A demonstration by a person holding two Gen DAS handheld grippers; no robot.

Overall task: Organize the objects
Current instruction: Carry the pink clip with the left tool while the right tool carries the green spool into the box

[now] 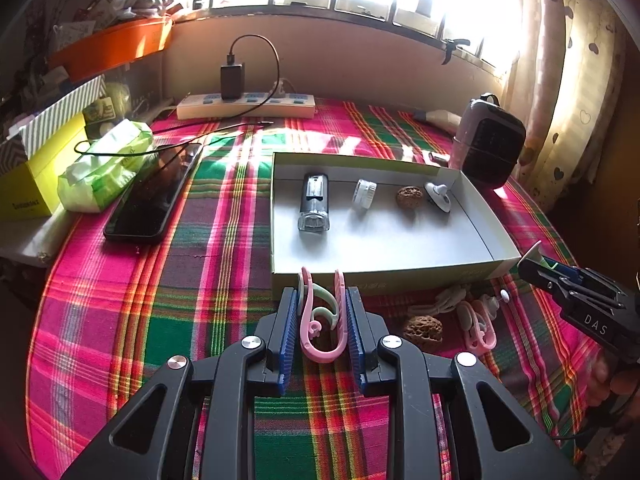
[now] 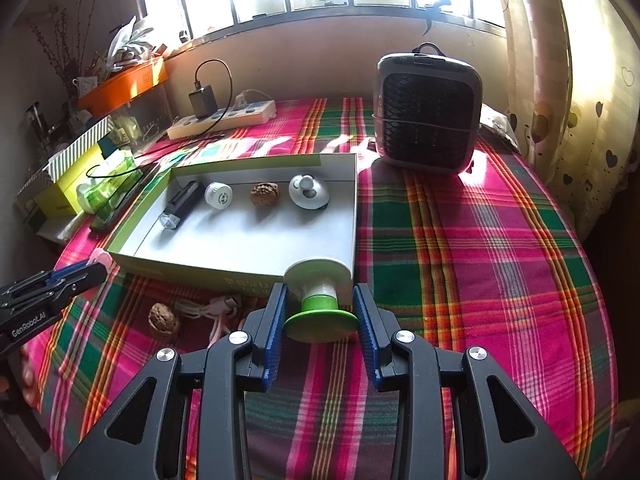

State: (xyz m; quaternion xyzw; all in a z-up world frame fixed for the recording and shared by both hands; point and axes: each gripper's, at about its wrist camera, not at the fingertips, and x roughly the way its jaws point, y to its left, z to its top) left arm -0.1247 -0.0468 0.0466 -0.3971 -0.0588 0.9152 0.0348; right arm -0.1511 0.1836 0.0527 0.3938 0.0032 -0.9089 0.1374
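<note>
In the left wrist view my left gripper [image 1: 322, 294] is shut on a pink hook [image 1: 316, 340] with a mint one nested in it, just above the cloth before the shallow green-and-white box [image 1: 380, 248]. In the box lie a dark clear-ended bottle [image 1: 315, 204], a white cap [image 1: 364, 194], a walnut [image 1: 409, 197] and a white suction hook [image 1: 438, 196]. In the right wrist view my right gripper [image 2: 320, 290] is shut on a green-and-white suction knob [image 2: 318, 276] at the box's near right corner [image 2: 352, 240]. A second walnut [image 1: 424, 330], more pink hooks [image 1: 478, 328] and a white cable [image 1: 444, 300] lie on the cloth.
A plaid cloth covers the table. A small heater [image 2: 428, 120] stands at the back right, a power strip [image 1: 246, 106] along the wall. A phone [image 1: 154, 196], a tissue pack [image 1: 104, 168] and a yellow box [image 1: 36, 184] crowd the left side.
</note>
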